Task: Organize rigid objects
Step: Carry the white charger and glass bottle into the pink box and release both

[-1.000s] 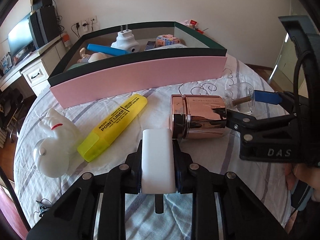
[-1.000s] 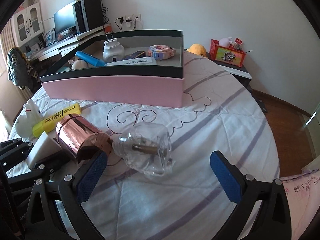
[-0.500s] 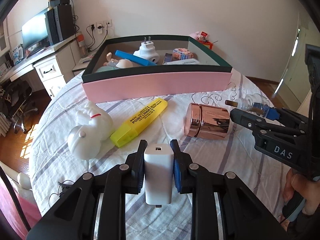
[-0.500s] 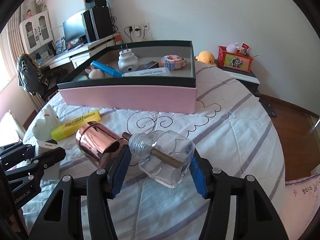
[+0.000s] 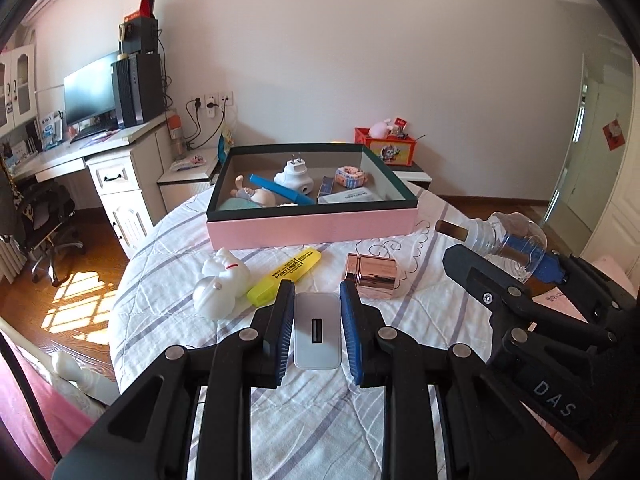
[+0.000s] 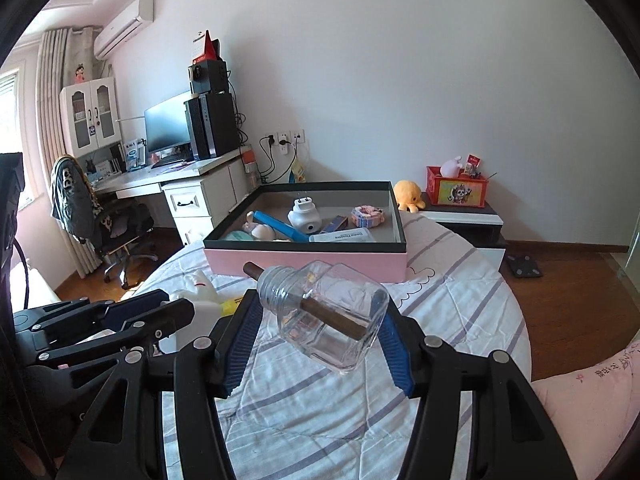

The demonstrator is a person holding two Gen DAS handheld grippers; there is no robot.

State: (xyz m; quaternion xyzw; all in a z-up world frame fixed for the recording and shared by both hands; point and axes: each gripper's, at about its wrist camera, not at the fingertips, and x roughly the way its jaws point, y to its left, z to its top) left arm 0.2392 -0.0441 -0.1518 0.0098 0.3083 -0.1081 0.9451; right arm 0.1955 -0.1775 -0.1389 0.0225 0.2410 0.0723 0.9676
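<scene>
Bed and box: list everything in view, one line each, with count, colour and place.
storage box: one, pink wall with dark rim, far side of the bed
box contents: white plug-in device, blue marker, pastel cube, doll, white card, inside the box
bunny figure: one, white, on the quilt, left
highlighter: one, yellow, beside the bunny figure
tin: one, rose-gold, lying on its side
quilt: one, white with grey stripes
charger: one, white, clamped in the left gripper
glass bottle: one, clear with a brown stick inside, clamped in the right gripper
</scene>
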